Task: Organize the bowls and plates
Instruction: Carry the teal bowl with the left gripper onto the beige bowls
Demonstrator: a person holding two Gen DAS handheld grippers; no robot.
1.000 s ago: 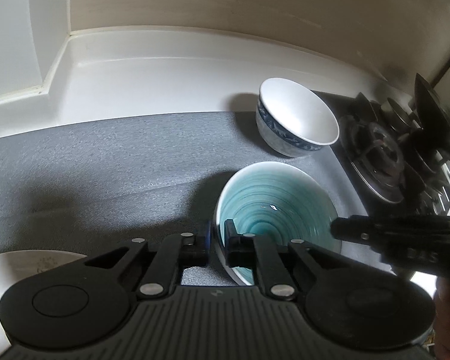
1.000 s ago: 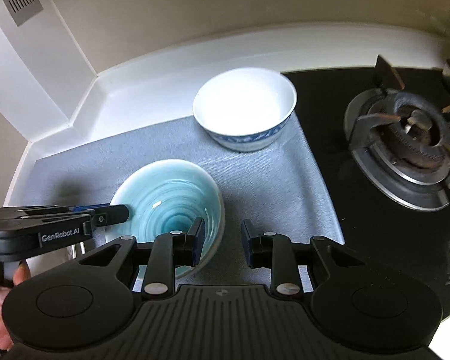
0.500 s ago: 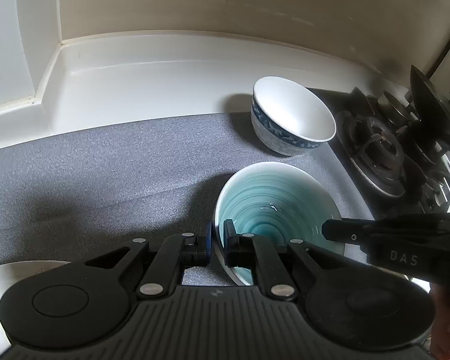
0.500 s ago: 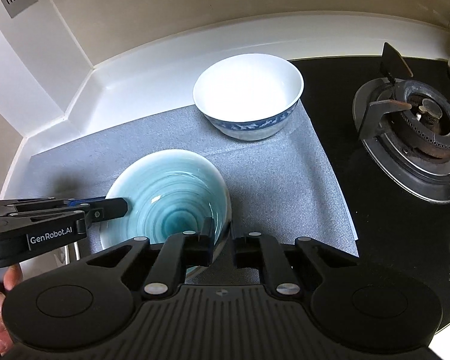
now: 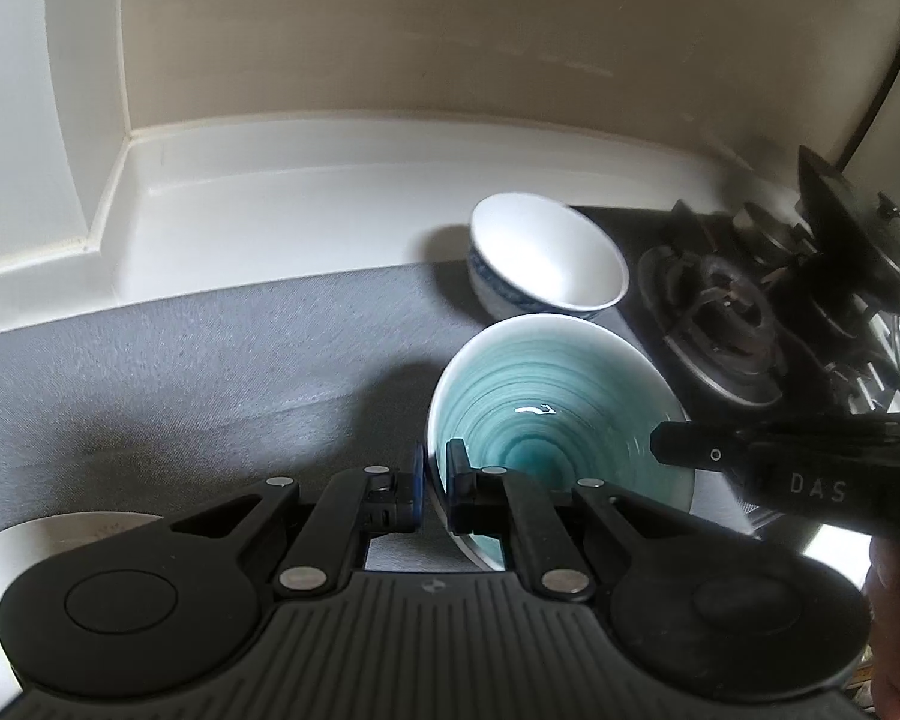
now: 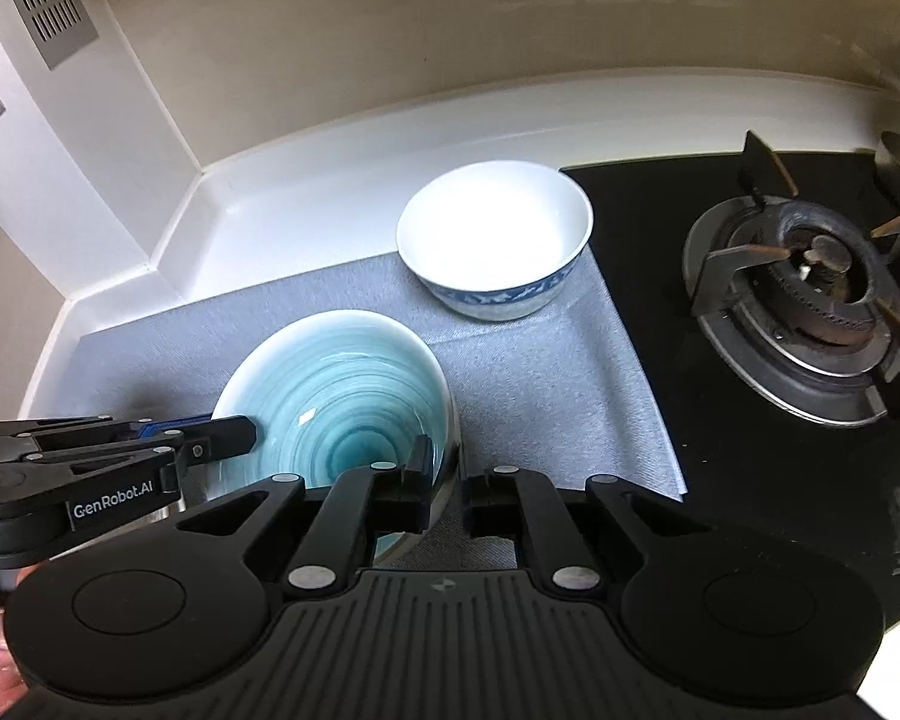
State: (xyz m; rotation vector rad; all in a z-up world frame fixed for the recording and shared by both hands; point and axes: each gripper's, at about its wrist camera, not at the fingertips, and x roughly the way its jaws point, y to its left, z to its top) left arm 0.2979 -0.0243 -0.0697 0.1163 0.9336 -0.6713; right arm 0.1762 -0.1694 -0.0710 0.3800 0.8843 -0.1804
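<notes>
- Both grippers, left gripper (image 5: pixel 431 483) and right gripper (image 6: pixel 447 483), have fingers pinched on opposite rims of the glossy turquoise ceramic bowl (image 5: pixel 549 414).
- Risk: uneven lifting tips it, or it clips the white blue-banded bowl (image 6: pixel 495 237) at twelve o'clock.

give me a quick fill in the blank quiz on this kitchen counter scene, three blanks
1. Both claws, left claw and right claw, pinch the rim of the ____ bowl.
2. The white bowl has a ____ patterned band outside.
3. The gas burner sits to the ____ of the grey mat in the right wrist view.

Missing words: turquoise; blue; right
</notes>
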